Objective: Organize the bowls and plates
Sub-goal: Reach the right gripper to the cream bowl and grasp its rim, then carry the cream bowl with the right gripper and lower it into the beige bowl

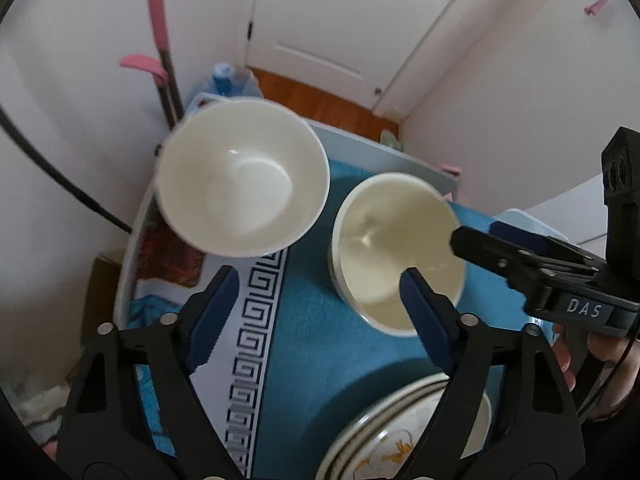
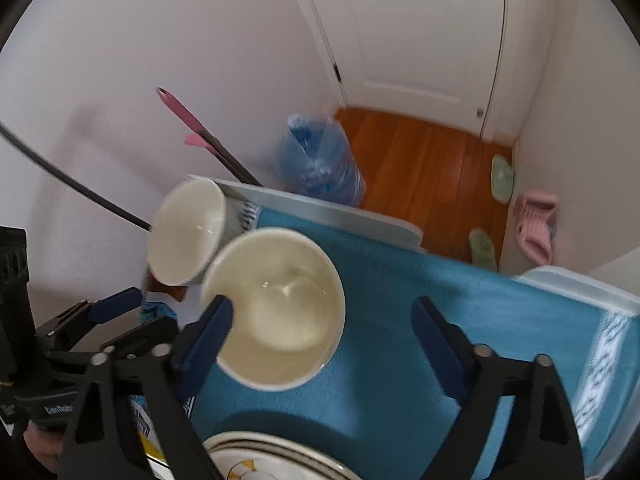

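The cream bowl (image 2: 276,308) sits mid-table, just ahead-left of the spread, empty right gripper (image 2: 320,320), nearer than the equally spread left gripper (image 1: 316,304).

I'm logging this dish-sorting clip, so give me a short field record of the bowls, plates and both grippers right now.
surface: blue cloth on the table
far bowl: white bowl, empty, upright
near bowl: cream bowl, empty, upright
plates: plate stack at near edge
left gripper: open, holding nothing
right gripper: open, beside the cream bowl, holding nothing
background: white door, water jug
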{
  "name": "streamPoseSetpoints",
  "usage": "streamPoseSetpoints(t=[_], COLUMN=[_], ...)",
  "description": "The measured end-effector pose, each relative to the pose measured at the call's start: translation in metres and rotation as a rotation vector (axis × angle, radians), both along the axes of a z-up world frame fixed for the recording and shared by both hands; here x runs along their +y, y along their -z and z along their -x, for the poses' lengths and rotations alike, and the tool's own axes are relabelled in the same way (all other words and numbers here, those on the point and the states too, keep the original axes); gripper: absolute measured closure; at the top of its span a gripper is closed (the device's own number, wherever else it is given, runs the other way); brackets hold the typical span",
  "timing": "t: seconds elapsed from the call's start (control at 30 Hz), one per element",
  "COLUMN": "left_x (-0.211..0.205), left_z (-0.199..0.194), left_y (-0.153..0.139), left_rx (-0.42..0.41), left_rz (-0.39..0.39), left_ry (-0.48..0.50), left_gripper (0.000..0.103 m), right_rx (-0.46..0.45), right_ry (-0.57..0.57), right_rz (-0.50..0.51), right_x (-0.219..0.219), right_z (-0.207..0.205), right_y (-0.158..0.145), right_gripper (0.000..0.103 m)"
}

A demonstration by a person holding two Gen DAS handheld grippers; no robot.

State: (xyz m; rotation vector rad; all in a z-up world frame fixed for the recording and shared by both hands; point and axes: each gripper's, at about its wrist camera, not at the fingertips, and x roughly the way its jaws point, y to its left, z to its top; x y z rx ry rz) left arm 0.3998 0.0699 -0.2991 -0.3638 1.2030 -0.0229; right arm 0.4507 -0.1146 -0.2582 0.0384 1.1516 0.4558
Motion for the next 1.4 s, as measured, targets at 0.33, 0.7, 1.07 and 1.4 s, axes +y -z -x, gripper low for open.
streamPoseSetpoints(t=[0.33, 0.7, 1.07, 1.4], left_x=[-0.015, -0.019, -0.034, -0.098], left_z=[-0.021, -0.027, -0.024, -0.003], left_y=[0.042, 0.047, 0.020, -0.033], left_rx=[0.068, 0.063, 0.019, -0.060], left_rz=[0.017, -0.002, -0.034, -0.063], left_ry=[0.049, 0.076, 0.099, 0.147], left_gripper=[0.077, 0.090, 0.091, 0.091], right_rx=[0.108, 0.120, 0.074, -0.031], right_ry=[0.029, 0.032, 0.070, 0.086], right_rz=[0.002, 0.006, -0.008, -0.022], right_x=[0.004, 0.006, -0.009, -0.058], right_z=[-0.015, -0.014, 0.001, 0.040], right_y=[0.043, 0.050, 0.032, -0.021], right_gripper=[0.067, 0.093, 0.093, 0.093])
